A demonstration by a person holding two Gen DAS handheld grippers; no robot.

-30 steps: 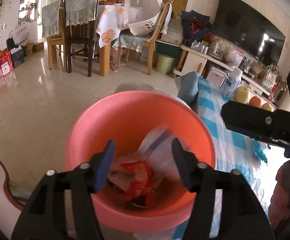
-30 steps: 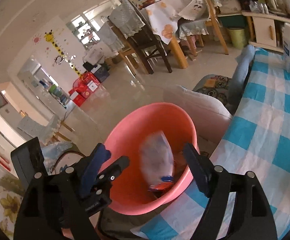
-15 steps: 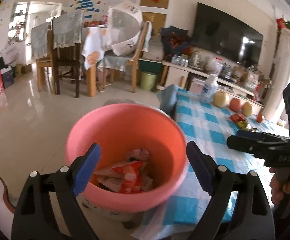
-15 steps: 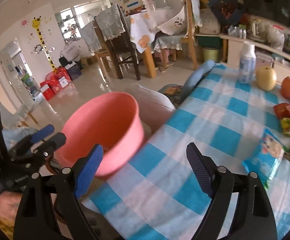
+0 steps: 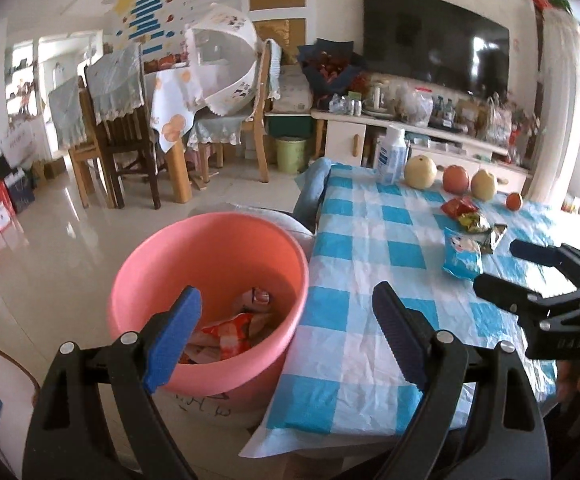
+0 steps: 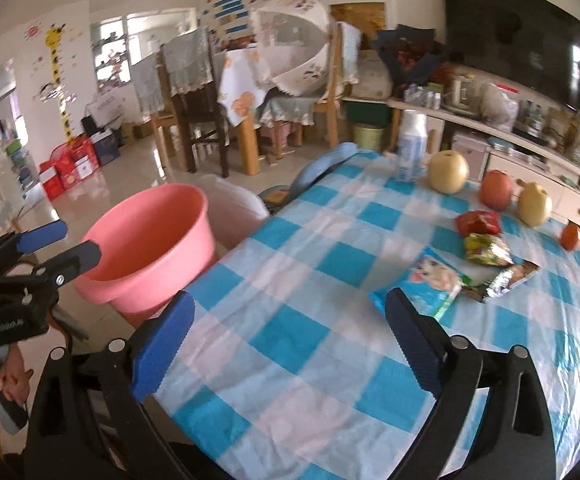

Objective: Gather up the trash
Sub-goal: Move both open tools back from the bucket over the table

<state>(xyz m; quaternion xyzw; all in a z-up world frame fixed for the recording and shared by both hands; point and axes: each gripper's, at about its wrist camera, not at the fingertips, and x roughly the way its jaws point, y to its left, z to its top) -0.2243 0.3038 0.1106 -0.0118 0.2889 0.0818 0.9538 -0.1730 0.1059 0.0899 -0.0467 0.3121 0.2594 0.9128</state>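
Note:
A pink basin [image 5: 210,264] stands beside the table's left edge with several wrappers [image 5: 230,332] lying in it. My left gripper [image 5: 288,316] hovers open and empty over the basin's near right rim. My right gripper [image 6: 290,316] is over the blue checked tablecloth [image 6: 290,264]; its jaws are opening with nothing between them. Ahead of it and to the right lie a blue snack packet [image 6: 430,280], a yellow-green packet [image 6: 486,250], a silver wrapper [image 6: 510,276] and a red packet [image 6: 478,222]. Each gripper shows in the other's view, the right gripper [image 5: 530,272] at the right and the left gripper [image 6: 50,248] at the left.
A white bottle [image 6: 410,148], two pears [image 6: 448,172], an apple [image 6: 496,190] and a small orange [image 6: 570,236] stand along the table's far side. The basin rests on a white bucket [image 5: 210,404]. Dining chairs [image 5: 122,152] and a TV cabinet [image 5: 430,136] are beyond.
Both grippers have pulled back from over the basin and swung right toward the table. Their jaws have widened, and the wrappers they held over the basin now lie inside it.

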